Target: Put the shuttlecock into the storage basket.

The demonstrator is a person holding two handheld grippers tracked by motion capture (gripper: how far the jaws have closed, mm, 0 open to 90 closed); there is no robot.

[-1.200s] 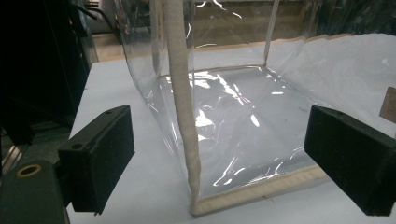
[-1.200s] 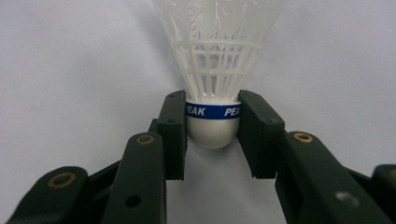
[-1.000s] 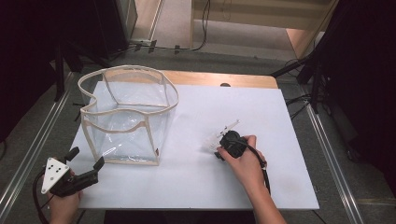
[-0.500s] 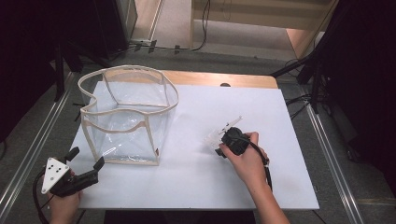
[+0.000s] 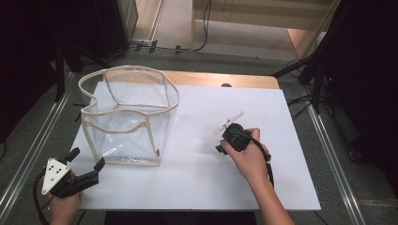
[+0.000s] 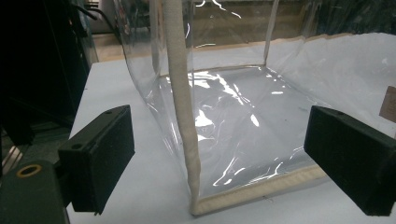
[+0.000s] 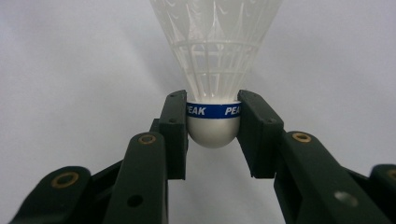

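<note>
One gripper [image 7: 212, 135] clamps the shuttlecock [image 7: 214, 70] by its cork.

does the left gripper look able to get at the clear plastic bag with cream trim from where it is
Probably yes: the left gripper, jaws open, faces the clear plastic bag with cream trim, with bare white table between them.

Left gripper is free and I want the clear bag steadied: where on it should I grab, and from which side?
Take the clear bag by its cream-trimmed near corner seam, probably coming level from the person's side. The left gripper already faces that upright edge with jaws open; the trim looks firmer than the slack, glossy walls. The right gripper is shut on the shuttlecock.
</note>
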